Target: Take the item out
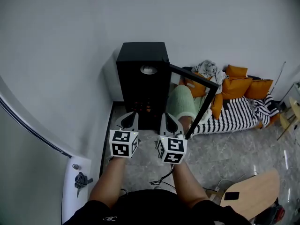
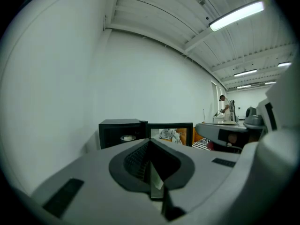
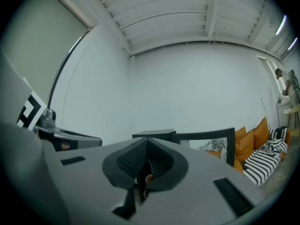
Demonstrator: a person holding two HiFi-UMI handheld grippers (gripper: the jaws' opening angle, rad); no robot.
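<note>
Head view first, from the left: the left gripper (image 1: 130,117) is held low and level with its marker cube toward the person, and its tips point at the tall black cabinet (image 1: 140,55) straight ahead. Left gripper view shows the two jaws brought together at the tips with nothing held between them. Beyond and above those tips, on the cabinet's upper shelf, sits the pale round dish-like item (image 1: 148,70), well apart from both grippers; what exactly it is cannot be told. Just right of the left gripper is the right gripper (image 1: 169,118), side by side with it and not touching. Right gripper view shows its jaws closed too and gripping nothing. Right of and beyond the right gripper, the cabinet's black-framed glass door (image 1: 206,97) stands swung open. Farther right lies a low sofa with orange cushions (image 1: 243,86) and a black-and-white striped cover (image 1: 234,114). Behind the right gripper, to its right, is a light wooden round table (image 1: 251,191) bearing a flat black phone (image 1: 231,196).
</note>
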